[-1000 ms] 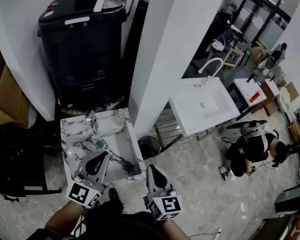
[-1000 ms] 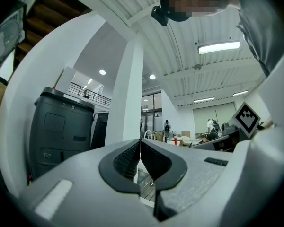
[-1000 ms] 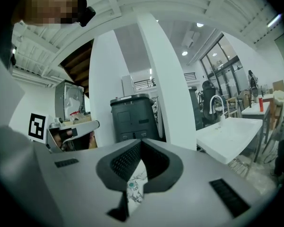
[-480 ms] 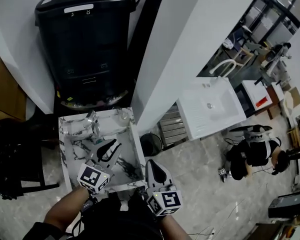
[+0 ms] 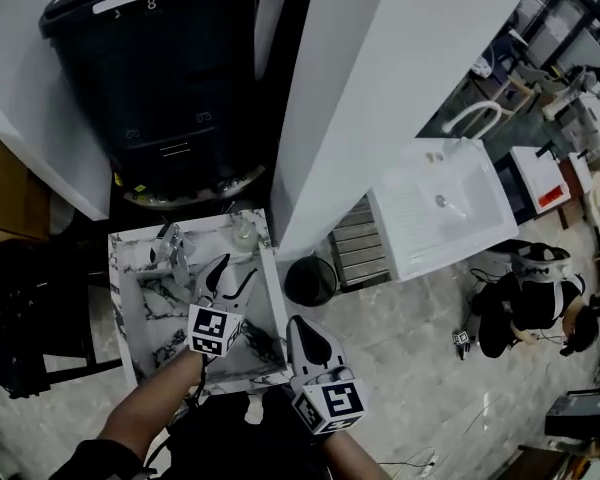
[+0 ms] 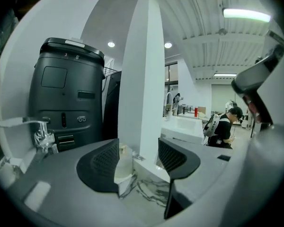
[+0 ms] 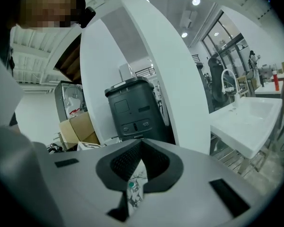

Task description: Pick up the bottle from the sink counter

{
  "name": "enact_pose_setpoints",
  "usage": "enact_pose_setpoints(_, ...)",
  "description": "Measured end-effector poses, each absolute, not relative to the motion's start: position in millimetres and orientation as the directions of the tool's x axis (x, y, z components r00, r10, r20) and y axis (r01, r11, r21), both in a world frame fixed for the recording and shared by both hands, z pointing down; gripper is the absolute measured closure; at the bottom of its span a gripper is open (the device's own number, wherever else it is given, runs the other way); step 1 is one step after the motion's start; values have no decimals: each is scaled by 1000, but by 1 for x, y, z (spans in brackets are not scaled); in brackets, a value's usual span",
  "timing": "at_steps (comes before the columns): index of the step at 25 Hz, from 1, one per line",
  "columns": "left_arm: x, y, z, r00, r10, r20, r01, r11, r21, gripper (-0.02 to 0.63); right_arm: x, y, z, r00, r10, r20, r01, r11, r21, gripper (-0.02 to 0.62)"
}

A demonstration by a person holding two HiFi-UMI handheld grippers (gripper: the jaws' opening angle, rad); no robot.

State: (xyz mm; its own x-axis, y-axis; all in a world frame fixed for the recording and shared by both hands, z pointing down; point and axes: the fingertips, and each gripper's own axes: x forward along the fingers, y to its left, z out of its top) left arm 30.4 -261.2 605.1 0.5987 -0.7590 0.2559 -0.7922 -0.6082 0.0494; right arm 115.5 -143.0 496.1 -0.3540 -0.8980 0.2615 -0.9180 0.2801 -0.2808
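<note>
Marble counter (image 5: 130, 298), left claw (image 5: 234, 269) outstretched, opening, bottle (image 5: 243, 236) apparently just ahead, right claw (image 5: 300, 326) closed, empty

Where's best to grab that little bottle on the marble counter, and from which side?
Its body, coming level from the front: the bottle stands upright at the counter's back edge, between tap and pillar. The left gripper, jaws opening, frames it without touching.

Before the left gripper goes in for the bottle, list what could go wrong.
1. The small clear bottle sits ahead of the left gripper, whose fingers are opening. It is in line with one finger rather than the gap, so advancing may topple it.
2. It stands near the marbled sink counter's back corner beside the white pillar; a nudge could push it off.
</note>
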Motion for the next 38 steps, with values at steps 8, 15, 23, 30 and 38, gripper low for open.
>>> enact_pose_setpoints(8, 30, -318, 656, 502, -805, 317, -851, -525, 14, 293, 140, -162, 517, -337, -891, 303, -918, 240, -315, 588)
enact_pose_setpoints(15, 41, -352, 683, 517, -794, 319, -844, -536, 34, 249, 161, -167, 530, -317, -883, 345, -929, 216, -301, 588)
enact_pose_setpoints(23, 48, -368, 704, 509, -792, 337, -845, -534, 21, 249, 181, -152, 537, -279, -876, 394, -945, 177, -275, 588)
enact_pose_setpoints(30, 47, -368, 702, 539, -773, 336, -823, -567, 16, 267, 180, -152, 537, -274, -878, 393, -941, 160, -299, 588)
enact_pose_setpoints(38, 45, -345, 679, 564, -751, 345, -815, -574, 84, 268, 173, -154, 536, -291, -877, 383, -939, 186, -289, 588)
